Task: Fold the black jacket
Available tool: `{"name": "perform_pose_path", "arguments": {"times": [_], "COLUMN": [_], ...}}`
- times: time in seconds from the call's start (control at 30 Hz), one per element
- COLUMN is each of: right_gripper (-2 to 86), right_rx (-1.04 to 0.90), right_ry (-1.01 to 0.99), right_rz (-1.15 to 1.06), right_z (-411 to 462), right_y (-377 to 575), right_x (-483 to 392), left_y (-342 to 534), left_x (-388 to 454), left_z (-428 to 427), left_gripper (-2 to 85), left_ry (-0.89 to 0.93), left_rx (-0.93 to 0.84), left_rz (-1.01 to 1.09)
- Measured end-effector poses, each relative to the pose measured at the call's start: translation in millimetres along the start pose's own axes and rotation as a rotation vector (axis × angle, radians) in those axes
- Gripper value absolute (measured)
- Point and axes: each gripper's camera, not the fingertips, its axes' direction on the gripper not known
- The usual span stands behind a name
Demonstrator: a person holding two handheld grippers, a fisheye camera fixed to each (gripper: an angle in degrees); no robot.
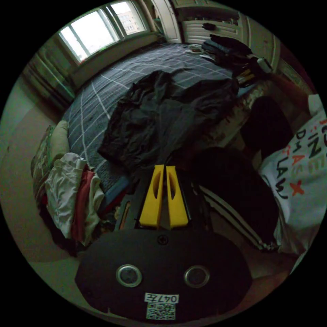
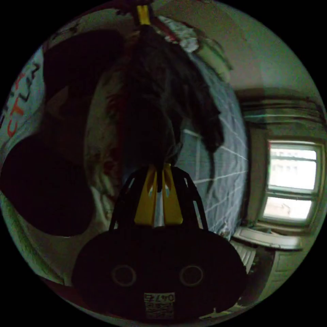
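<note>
Left gripper view looks over a bed (image 1: 102,98) with a dark checked cover, where the black jacket (image 1: 160,115) lies crumpled and spread, one edge drawn toward the yellow jaws of the left gripper (image 1: 164,167). Those jaws are nearly together at the tips, pressed on the jacket's near edge. A heap of pale and red clothes (image 1: 71,201) sits at the bed's end, and a window (image 1: 98,27) lies beyond. Right gripper view shows the jacket (image 2: 160,102) hanging as a dark, bunched mass, pinched between the closed jaws of the right gripper (image 2: 158,168), with the left gripper (image 2: 143,13) at its far end. A person's white printed shirt (image 1: 299,177) is beside the bed.
</note>
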Motion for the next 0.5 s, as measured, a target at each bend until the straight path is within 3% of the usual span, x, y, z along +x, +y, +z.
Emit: {"name": "perform_pose_path", "arguments": {"times": [0.17, 0.4, 0.5], "right_gripper": [0.3, 0.2, 0.2], "right_rx": [0.013, 0.24, 0.2], "right_ry": [-0.046, -0.134, -0.128], "right_rz": [0.037, 0.389, 0.436], "right_z": [16.7, 15.9, 31.3], "right_y": [-9.4, 9.4, -3.0], "right_x": [1.7, 103.7, 163.1], "left_y": [-1.2, -8.9, -25.2], "left_x": [-10.3, -68.0, -107.5], "left_z": [10.8, -9.7, -11.3], "left_gripper": [-0.6, -0.6, -0.6], "left_ry": [0.006, 0.078, 0.113], "left_rx": [-0.022, 0.15, 0.167], "left_rz": [-0.013, -0.155, -0.245]}}
